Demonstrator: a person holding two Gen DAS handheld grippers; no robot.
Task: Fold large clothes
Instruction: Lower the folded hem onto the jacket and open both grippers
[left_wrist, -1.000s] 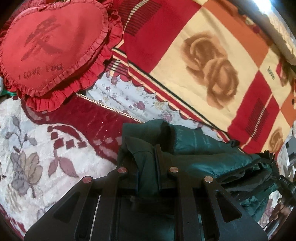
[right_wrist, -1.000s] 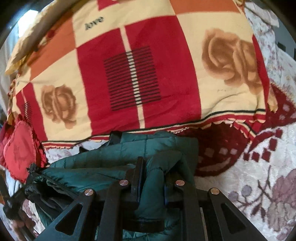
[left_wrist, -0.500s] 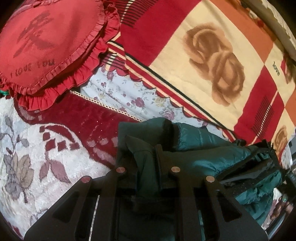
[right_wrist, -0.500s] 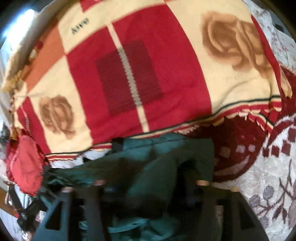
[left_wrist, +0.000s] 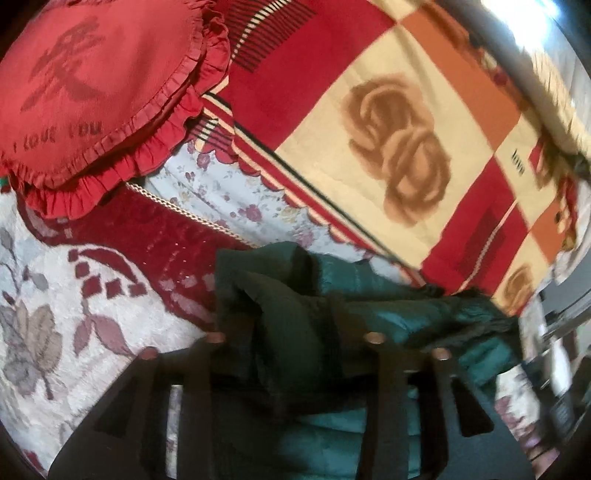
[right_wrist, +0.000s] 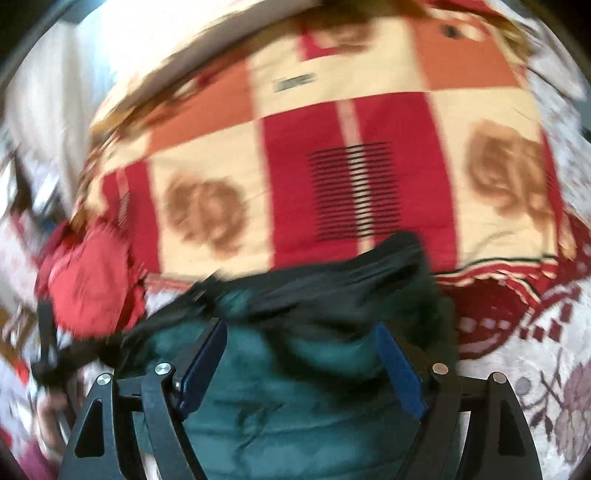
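A dark green padded jacket (left_wrist: 369, 310) lies bunched on the bed. In the left wrist view my left gripper (left_wrist: 295, 332) has its fingers spread apart, with a fold of the jacket lying between them. In the right wrist view my right gripper (right_wrist: 299, 350) is open, its blue-padded fingers (right_wrist: 201, 365) wide apart over the jacket (right_wrist: 288, 413). The jacket's dark edge (right_wrist: 332, 273) lies crumpled just ahead of the fingers. Both views are blurred by motion.
A red, cream and orange rose-patterned blanket (left_wrist: 388, 122) covers the far side of the bed, also in the right wrist view (right_wrist: 351, 155). A red heart-shaped frilled pillow (left_wrist: 92, 92) lies at the left. A white and maroon floral bedspread (left_wrist: 66, 314) lies under the jacket.
Both grippers were shut on folds of the jacket; now their fingers are spread apart and the fabric is released. The right wrist view has swung and shows more of the blanket.
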